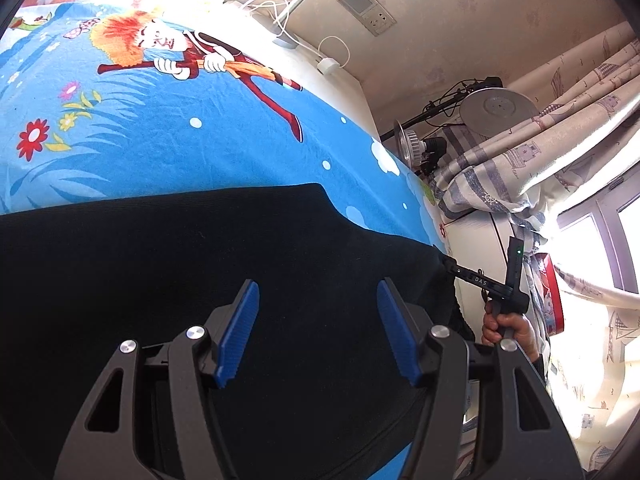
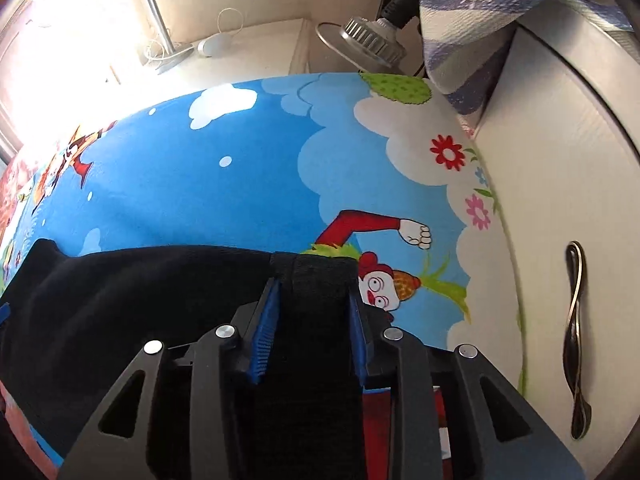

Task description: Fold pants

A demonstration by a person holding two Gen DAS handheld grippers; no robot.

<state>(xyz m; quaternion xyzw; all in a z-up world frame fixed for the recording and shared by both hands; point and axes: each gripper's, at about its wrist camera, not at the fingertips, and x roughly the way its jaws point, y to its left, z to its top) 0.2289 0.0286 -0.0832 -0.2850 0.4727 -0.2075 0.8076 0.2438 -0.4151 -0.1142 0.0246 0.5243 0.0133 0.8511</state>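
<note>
**Black pants on the cartoon sheet, 1 gripper gaping, 1 straddling the cloth**

The black pants (image 1: pixel 200 264) are lying spread across a bright blue cartoon bedsheet (image 1: pixel 168 140), and the left gripper (image 1: pixel 318 332) is hanging just above them with its 2 blue pads (image 1: pixel 236 336) standing wide apart, nothing between them but the dark fabric underneath. I cannot tell whether the pads are touching the cloth.

Over at the right gripper (image 2: pixel 314 328), a ribbed band of the pants (image 2: pixel 316 280), seemingly a waistband or cuff, is sitting squarely between the 2 fingers (image 2: pixel 264 332), filling the gap from pad to pad. The jaws are standing at a middling width with the fabric in between, and whether they are actually pinching it I cannot tell. The rest of the garment is stretching away to the left of that gripper. In the left wrist view the person's right hand (image 1: pixel 508 330) is gripping the handle of that tool at the far edge of the pants.

The sheet is showing clouds, flowers and a clown figure (image 2: pixel 384 284). A white cabinet (image 2: pixel 560 200) with a curved metal handle (image 2: pixel 576 336) is standing tight against the bed. A patterned curtain (image 1: pixel 540 152) is hanging by a sunlit window (image 1: pixel 600 240), a lamp with a silver reflector (image 2: pixel 368 40) is sitting beyond the bed's edge, and a wall socket (image 1: pixel 366 10) is showing above some white cables (image 1: pixel 276 12).
</note>
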